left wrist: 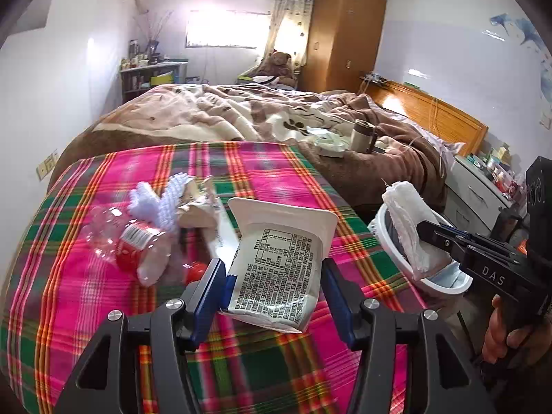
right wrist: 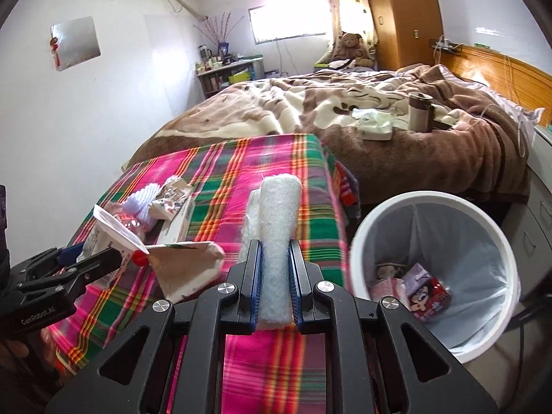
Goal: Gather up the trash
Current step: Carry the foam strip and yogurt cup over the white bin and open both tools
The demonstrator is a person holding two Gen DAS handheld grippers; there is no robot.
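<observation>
My left gripper (left wrist: 272, 269) stands with its blue pads on both sides of a white printed food package (left wrist: 279, 262) on the plaid cloth; whether they press it is unclear. It also shows in the right wrist view (right wrist: 114, 241). My right gripper (right wrist: 275, 252) is shut on a white rolled cloth (right wrist: 277, 227), held above the cloth's edge beside the white trash bin (right wrist: 379, 214). In the left wrist view the roll (left wrist: 407, 220) hangs over the bin (left wrist: 383, 217). A crushed clear bottle with a red label (left wrist: 127, 241), a white knitted piece (left wrist: 155, 200) and a torn carton (left wrist: 200, 207) lie on the cloth.
The plaid-covered table (left wrist: 103, 310) stands against a bed with a brown blanket (left wrist: 214, 110). A steel mug (left wrist: 360, 136) and tissues (left wrist: 327, 145) lie on the bed. The bin holds several wrappers (right wrist: 414, 289). A white dresser (left wrist: 472, 186) is at right.
</observation>
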